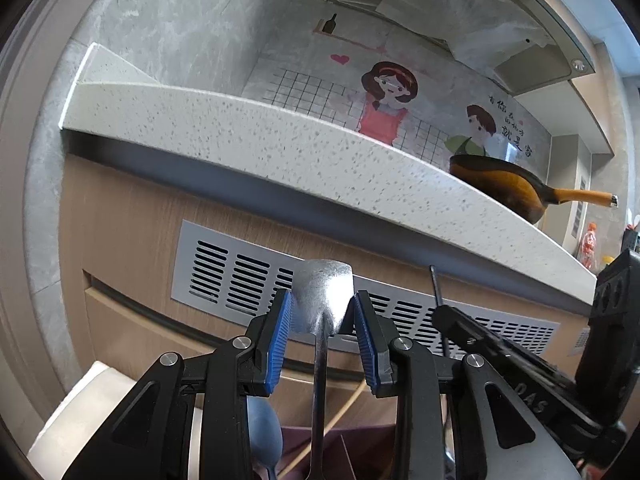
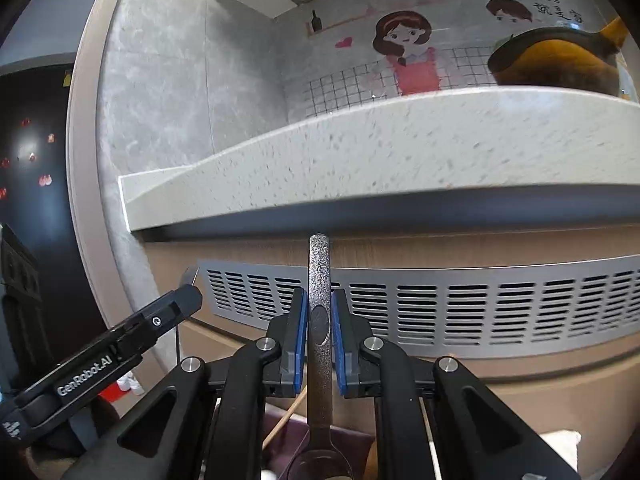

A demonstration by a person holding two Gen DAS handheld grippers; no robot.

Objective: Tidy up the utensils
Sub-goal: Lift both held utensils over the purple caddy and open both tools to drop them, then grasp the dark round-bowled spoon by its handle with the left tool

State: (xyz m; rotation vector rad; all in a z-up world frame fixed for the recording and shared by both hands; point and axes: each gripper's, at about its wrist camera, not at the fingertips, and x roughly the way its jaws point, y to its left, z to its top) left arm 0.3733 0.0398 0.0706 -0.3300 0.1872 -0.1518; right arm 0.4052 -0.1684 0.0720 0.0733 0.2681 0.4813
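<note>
Left gripper pinches the broad end of a shiny flat steel utensil, handle running down to 6 o'clock. Right gripper is pressed together on a textured steel spoon handle, bowl hanging below at 6 o'clock. Both are held up facing the speckled white countertop edge, with a dark maroon divided organizer low in frame. An orange-handled wok sits at 3 o'clock. Risk: the smooth steel likely slips or pivots in the left pads, and 2 close grippers may clash.
</note>
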